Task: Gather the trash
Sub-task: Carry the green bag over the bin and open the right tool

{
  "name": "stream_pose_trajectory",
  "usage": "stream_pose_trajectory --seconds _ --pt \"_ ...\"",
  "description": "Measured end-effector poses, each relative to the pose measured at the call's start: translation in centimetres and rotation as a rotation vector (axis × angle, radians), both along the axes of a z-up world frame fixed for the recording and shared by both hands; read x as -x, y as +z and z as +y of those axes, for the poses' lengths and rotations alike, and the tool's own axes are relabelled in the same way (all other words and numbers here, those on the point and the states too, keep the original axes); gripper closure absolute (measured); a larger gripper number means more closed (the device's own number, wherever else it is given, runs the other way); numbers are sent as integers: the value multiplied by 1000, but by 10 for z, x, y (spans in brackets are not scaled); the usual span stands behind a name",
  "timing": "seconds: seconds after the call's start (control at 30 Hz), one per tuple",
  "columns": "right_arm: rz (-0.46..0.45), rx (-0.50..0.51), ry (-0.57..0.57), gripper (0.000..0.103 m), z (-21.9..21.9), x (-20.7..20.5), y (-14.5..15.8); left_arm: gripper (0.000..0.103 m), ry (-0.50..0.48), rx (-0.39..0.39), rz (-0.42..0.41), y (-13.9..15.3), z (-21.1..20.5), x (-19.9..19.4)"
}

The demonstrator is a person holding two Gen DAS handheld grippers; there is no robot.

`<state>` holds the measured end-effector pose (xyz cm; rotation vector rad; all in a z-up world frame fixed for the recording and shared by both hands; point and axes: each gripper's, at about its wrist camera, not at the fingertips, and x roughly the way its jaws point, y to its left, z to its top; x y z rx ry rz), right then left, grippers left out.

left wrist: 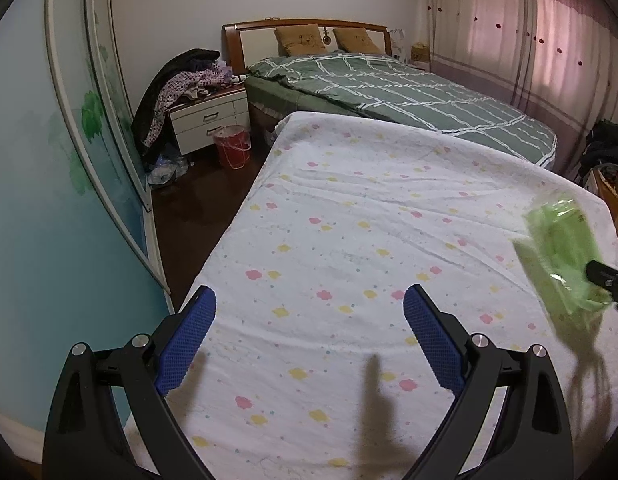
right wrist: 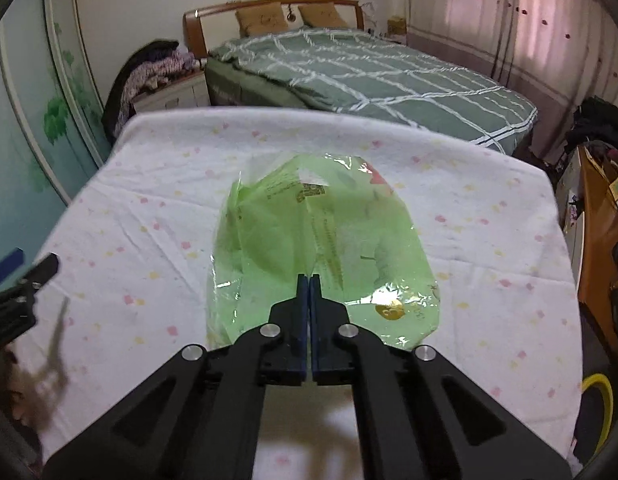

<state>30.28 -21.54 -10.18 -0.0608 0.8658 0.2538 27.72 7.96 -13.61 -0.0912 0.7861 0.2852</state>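
Note:
A green clear plastic wrapper (right wrist: 321, 240) hangs from my right gripper (right wrist: 309, 280), which is shut on its near edge and holds it above the flower-print sheet (right wrist: 489, 208). The wrapper also shows in the left wrist view (left wrist: 561, 260) at the far right, with the right gripper's tip (left wrist: 605, 276) on it. My left gripper (left wrist: 309, 304) is open and empty over the near left part of the sheet (left wrist: 349, 220). Its black frame shows at the left edge of the right wrist view (right wrist: 25, 296).
A red bucket (left wrist: 233, 146) stands on the dark floor by a white nightstand (left wrist: 209, 116) piled with clothes. A bed with a green checked quilt (left wrist: 409, 88) lies beyond. A sliding wardrobe door (left wrist: 69, 160) is on the left, curtains (left wrist: 529, 32) and clutter on the right.

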Motion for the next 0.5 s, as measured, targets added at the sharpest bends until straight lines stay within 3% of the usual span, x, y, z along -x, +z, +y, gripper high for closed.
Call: stream_pose_trajectory --seconds 0.27,0.5 --pt "-86 -85 -37 102 -36 56 42 9 -24 6 -17 5 -6 6" --pt "-115 -111 -180 102 -96 105 43 9 -46 -3 -17 6 -14 8"
